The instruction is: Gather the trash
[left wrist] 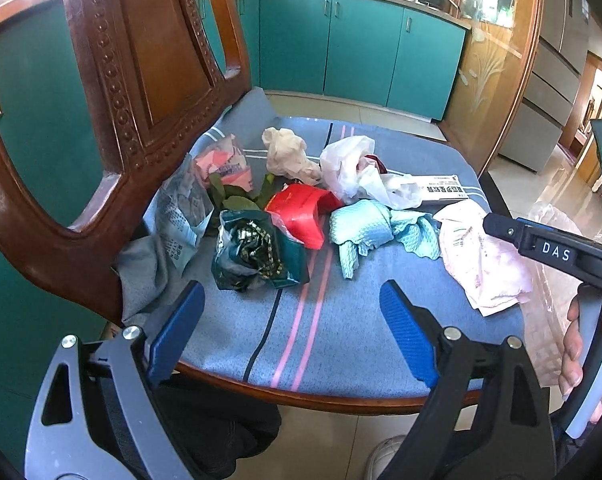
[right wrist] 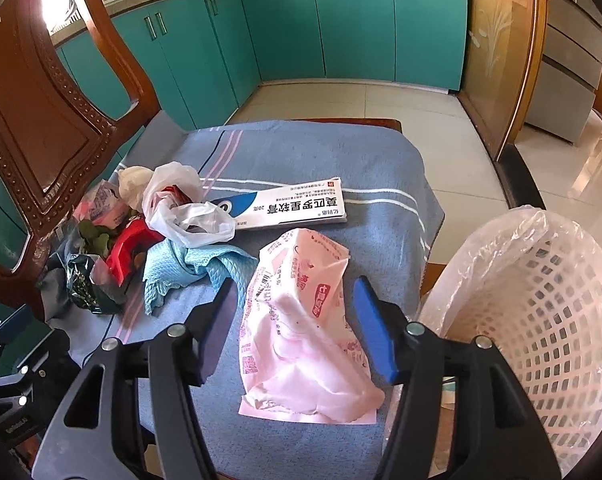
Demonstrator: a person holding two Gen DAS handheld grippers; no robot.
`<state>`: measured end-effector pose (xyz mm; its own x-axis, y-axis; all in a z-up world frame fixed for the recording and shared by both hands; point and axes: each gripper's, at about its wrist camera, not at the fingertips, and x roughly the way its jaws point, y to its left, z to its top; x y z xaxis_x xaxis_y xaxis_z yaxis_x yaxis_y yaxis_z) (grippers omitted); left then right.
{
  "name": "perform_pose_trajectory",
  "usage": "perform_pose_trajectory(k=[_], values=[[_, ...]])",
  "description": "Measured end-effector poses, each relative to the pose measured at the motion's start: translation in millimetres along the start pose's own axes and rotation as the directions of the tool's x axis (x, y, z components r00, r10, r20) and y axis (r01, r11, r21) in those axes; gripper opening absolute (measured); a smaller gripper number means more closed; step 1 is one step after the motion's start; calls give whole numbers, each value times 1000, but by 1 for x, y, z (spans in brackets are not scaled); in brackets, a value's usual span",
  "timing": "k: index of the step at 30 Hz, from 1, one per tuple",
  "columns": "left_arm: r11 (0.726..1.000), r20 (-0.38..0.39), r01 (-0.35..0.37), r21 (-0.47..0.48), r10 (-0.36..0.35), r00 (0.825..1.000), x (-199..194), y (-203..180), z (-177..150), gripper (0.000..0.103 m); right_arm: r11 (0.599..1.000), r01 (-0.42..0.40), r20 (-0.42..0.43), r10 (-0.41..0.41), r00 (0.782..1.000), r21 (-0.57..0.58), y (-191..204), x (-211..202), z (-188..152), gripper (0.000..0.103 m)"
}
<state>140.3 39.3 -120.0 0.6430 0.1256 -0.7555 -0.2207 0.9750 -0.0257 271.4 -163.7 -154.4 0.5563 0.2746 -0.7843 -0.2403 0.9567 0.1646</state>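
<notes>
Trash lies on a chair seat covered by a blue striped cloth (left wrist: 333, 344). There is a dark green foil bag (left wrist: 257, 256), a red wrapper (left wrist: 301, 208), a teal rag (left wrist: 365, 228), a white plastic bag (left wrist: 353, 168), a crumpled tissue (left wrist: 289, 156) and a long white medicine box (right wrist: 285, 208). My left gripper (left wrist: 291, 292) is open over bare cloth, just short of the green bag. My right gripper (right wrist: 297, 286) is open and straddles a pink wrapper (right wrist: 301, 320) lying flat; its pads do not press on it. A white mesh basket (right wrist: 541, 320) with a clear liner stands at the right.
The carved wooden chair back (left wrist: 141, 80) rises at the left, close to the trash pile. Pink packets (left wrist: 225, 164), green leaves (left wrist: 233, 196) and a printed clear bag (left wrist: 181, 216) lie against it. Teal cabinets (left wrist: 341, 48) and tiled floor lie beyond. A hand (left wrist: 573, 356) holds the right gripper's handle.
</notes>
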Motion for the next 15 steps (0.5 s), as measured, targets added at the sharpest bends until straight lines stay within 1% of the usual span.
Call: perform_pose_trajectory(k=[5,7,15], values=[[1000,-3,0,5,0,1000,1,-1,-1,89,1000,1,3,-1,1000,2,-1,-1,0,61],[1000,-4,0,6,0,1000,0,-1,-2,89,1000,3,4,-3,1000,3,-1,-1,0,65],[1000,-9,3,15,-3,1000,1,-4,-4,89,1000,3,4,-3,1000,6,-2,-2,-1,66]])
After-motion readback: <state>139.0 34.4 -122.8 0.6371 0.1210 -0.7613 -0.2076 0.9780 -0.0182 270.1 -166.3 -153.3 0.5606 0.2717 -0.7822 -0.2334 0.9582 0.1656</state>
